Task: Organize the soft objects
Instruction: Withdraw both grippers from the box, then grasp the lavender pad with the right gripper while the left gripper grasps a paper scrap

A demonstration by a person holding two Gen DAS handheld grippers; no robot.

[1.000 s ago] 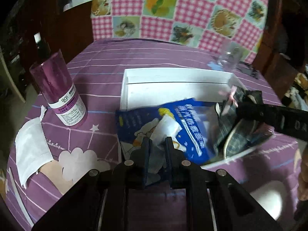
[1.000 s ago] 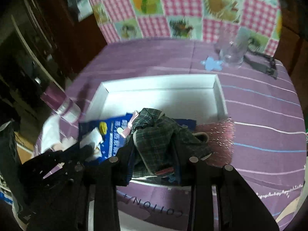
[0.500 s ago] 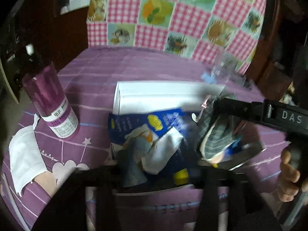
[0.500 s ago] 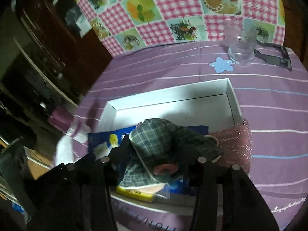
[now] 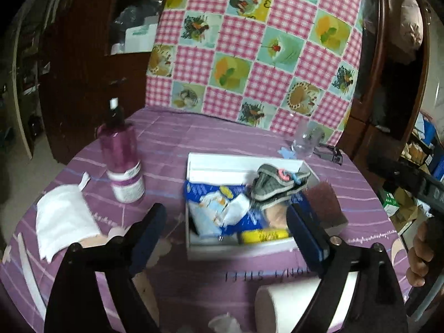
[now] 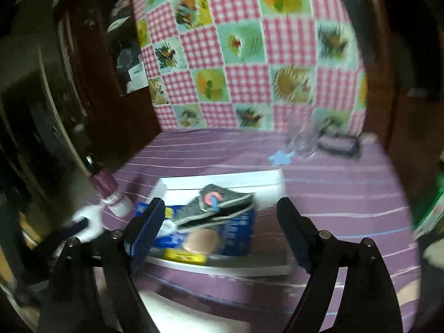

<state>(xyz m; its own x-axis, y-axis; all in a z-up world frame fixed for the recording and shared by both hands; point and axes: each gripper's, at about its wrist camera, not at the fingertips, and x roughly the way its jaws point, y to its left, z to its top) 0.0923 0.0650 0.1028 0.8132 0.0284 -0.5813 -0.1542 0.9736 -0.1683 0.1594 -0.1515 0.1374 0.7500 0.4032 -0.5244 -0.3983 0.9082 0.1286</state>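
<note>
Soft objects lie heaped in the shallow white rectangular box [image 5: 222, 166], which sits on the purple striped tabletop [image 5: 172, 138] with its long axis running away from both cameras; the near half is filled, the far half bare. Flat on the box floor is the blue printed plastic packet [image 5: 213, 208], its length across the box. On top of it, towards the right, rests the grey plaid fabric bundle with a pink round tag [image 5: 277, 183], its long axis slanting up to the right. A maroon glittery pad [image 5: 324, 205] leans at the box's right edge. Outside the box, a folded white cloth [image 5: 63, 222] lies to the left, beside a purple cylindrical bottle [image 5: 122, 163]. The left tongs [image 5: 226, 229] have just been opening and stand wide with nothing between the pads, the box ahead and below them. The right tongs [image 6: 219, 231] have likewise just been opening and are empty, the bundle [image 6: 219, 205] dead ahead. Judgement: the white cloth is the remaining loose item, and it lies left of the left tongs, so the left hand is the nearer; its reach turns leftward.
</note>
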